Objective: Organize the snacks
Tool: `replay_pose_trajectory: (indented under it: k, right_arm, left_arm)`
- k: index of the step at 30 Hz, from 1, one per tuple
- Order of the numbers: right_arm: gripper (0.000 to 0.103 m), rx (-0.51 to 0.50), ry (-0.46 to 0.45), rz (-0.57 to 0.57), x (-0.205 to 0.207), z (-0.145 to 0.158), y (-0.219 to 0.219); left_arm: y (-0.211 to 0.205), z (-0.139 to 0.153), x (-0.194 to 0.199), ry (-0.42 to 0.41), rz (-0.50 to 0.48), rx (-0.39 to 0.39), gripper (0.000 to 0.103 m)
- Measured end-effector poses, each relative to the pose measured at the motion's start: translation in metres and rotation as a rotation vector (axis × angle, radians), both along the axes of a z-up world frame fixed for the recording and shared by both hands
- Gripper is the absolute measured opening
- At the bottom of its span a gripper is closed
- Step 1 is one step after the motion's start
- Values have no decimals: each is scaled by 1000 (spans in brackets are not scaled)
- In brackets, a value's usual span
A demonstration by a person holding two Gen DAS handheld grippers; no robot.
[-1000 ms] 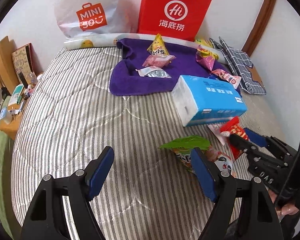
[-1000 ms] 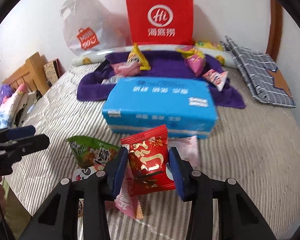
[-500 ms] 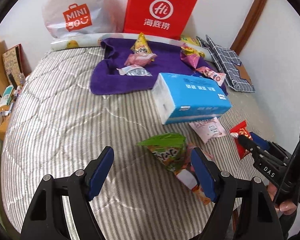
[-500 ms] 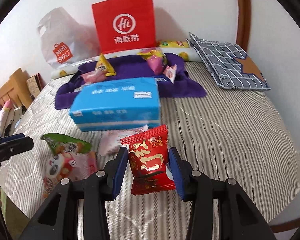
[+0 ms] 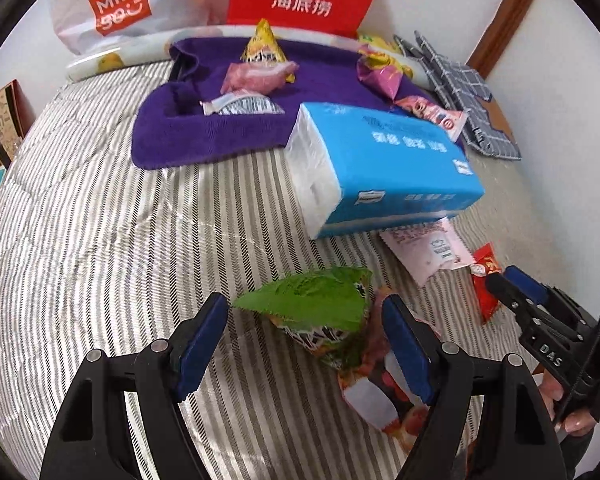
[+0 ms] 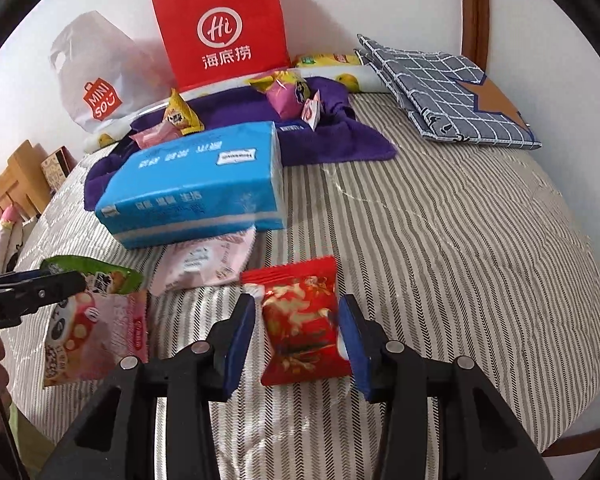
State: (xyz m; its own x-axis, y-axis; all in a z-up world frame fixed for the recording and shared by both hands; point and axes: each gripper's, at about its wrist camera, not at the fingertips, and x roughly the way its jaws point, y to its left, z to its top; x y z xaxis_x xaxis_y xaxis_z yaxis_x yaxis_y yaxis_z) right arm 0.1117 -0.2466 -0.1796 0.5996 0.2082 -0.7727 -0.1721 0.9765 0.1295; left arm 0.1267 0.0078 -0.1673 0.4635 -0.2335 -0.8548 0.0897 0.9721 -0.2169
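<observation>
Left to right across the striped mattress (image 6: 440, 240).

Left gripper (image 5: 306, 338): jaws wide, nothing gripped. The green snack packet (image 5: 316, 308) lies between the pads, touching neither, partly on top of a pink panda packet (image 6: 96, 332). A second ago it sat beyond the right pad; now the gripper is closer and the jaws straddle it.

Middle: blue tissue pack (image 6: 196, 188), a pale pink sachet (image 6: 204, 264) tucked under its near edge. Behind, the purple towel (image 5: 228, 136) carries several more snacks.

Right gripper (image 6: 298, 336): the red snack packet (image 6: 304, 320) stands between the pads, lower edge on the mattress. Jaws have just been opening; a gap shows on the left side, right pad about touching, so likely released rather than clamped. Half a second ago the pads pinched it on both sides.

Handling, as judged: packets light, puffed, crinkly film, likely slippery and crushable. Best taken across the flat sealed edge or the narrow middle, with a gentle close.
</observation>
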Motion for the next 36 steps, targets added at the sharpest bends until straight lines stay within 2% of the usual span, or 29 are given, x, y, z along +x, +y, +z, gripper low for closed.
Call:
replay_pose_trajectory:
  k: [1, 3, 7, 11, 13, 15, 17, 18, 23, 36]
  right_arm:
    - [48, 7, 1, 2, 0, 0, -2]
    - [59, 14, -2, 6, -1, 2, -4]
    - [60, -19, 5, 18, -1, 0, 0]
    - [60, -56, 37, 24, 5, -12, 7]
    - [55, -67, 51, 21, 6, -18, 9]
    - [44, -94, 28, 10, 4, -19, 10]
    - [40, -87, 27, 8, 4, -17, 9]
    - [40, -74, 30, 5, 4, -15, 8]
    - [39, -65, 7, 2, 4, -3, 9]
    - [39, -40, -55, 12, 4, 32, 17]
  left_arm:
    - [-1, -3, 2, 6, 3, 13, 79]
    - [0, -7, 6, 9, 5, 16, 79]
    - [3, -13, 11, 20, 0, -8, 78]
    - [4, -11, 12, 14, -19, -14, 69]
    - [4, -10, 10, 11, -34, -19, 65]
    - [6, -10, 8, 3, -43, -27, 63]
    - [8, -9, 6, -3, -47, -27, 60]
    - [10, -8, 5, -5, -50, -39, 55]
    - [19, -1, 3, -30, -37, -40, 51]
    - [37, 27, 0, -74, -1, -82, 51]
